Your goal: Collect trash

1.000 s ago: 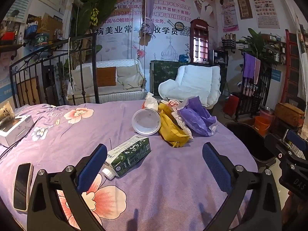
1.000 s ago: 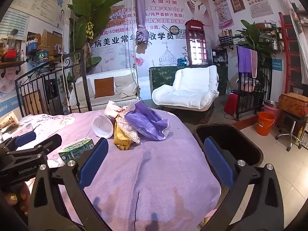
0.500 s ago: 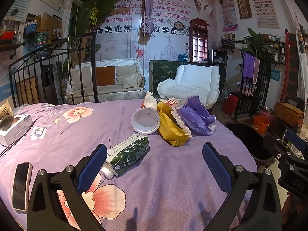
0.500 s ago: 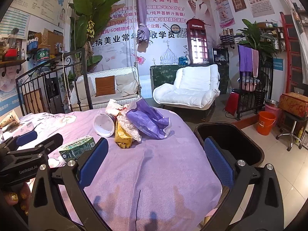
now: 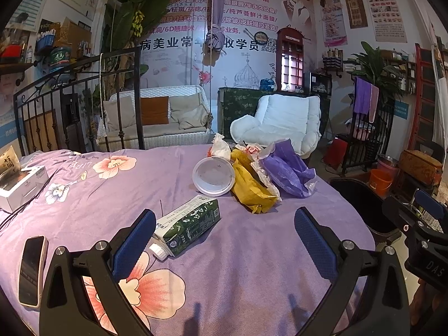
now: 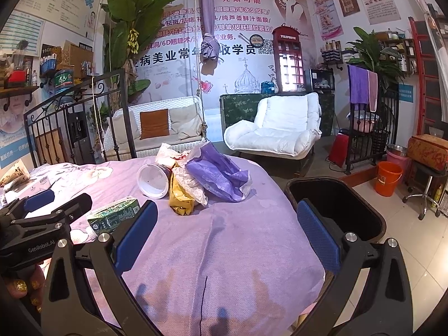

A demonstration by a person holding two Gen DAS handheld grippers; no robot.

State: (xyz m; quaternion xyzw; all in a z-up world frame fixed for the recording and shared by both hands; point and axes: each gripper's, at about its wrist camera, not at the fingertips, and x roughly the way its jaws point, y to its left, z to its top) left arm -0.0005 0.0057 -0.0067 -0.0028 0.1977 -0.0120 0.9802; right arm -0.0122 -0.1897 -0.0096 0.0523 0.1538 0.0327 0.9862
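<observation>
On the purple bedspread (image 5: 229, 266) lies a green and white carton (image 5: 187, 222) on its side, just beyond my left gripper's left fingertip. Farther off sit a white bowl (image 5: 213, 175), a yellow bag (image 5: 252, 189), a purple bag (image 5: 285, 168) and crumpled white wrappers (image 5: 221, 147). My left gripper (image 5: 224, 224) stands open and empty over the bed. My right gripper (image 6: 225, 225) is open too, empty, with the carton (image 6: 113, 215) to its left and the bag pile (image 6: 215, 175) ahead. A black bin (image 6: 333, 210) stands beside the bed on the right.
A phone (image 5: 30, 271) and a white box (image 5: 21, 184) lie on the bed's left side. A black iron headboard (image 5: 72, 106) rises at the far left. Beyond the bed are a white armchair (image 5: 280, 123), a swing sofa (image 5: 156, 117) and an orange bucket (image 6: 387, 177).
Both grippers have drifted only slightly; the trash pile sits marginally nearer in the right wrist view. Nothing was grasped or let go.
</observation>
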